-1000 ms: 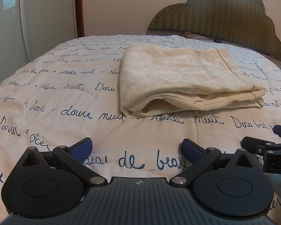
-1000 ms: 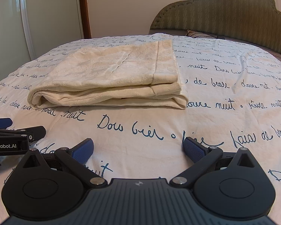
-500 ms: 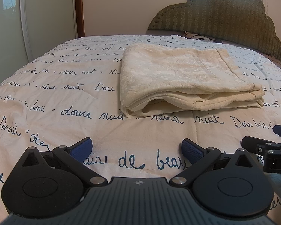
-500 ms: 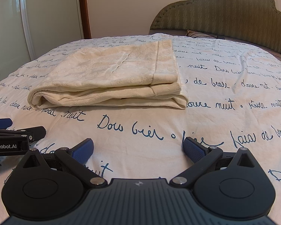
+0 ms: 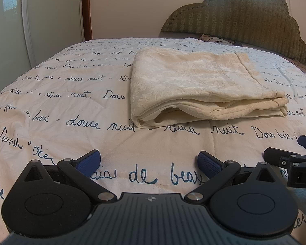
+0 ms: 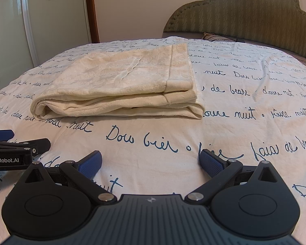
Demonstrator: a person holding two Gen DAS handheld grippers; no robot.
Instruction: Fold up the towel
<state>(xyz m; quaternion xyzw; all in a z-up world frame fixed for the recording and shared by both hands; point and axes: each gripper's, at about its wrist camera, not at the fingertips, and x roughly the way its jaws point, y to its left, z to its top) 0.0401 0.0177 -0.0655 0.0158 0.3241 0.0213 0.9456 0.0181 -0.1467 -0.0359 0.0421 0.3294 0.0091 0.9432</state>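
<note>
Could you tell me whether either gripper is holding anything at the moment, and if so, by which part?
Nothing is held. The left gripper and right gripper are both open above the bedspread, short of the folded cream towel.

Script-printed bedspread, green scalloped headboard, cream wall

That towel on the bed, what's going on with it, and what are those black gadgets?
A person holds a two-finger gripper in each hand, for folding the cream towel. The towel lies already folded in layers on the bedspread, which has handwriting print. The left gripper and the right gripper are both open, low over the bedspread short of the towel, touching none of it.
</note>
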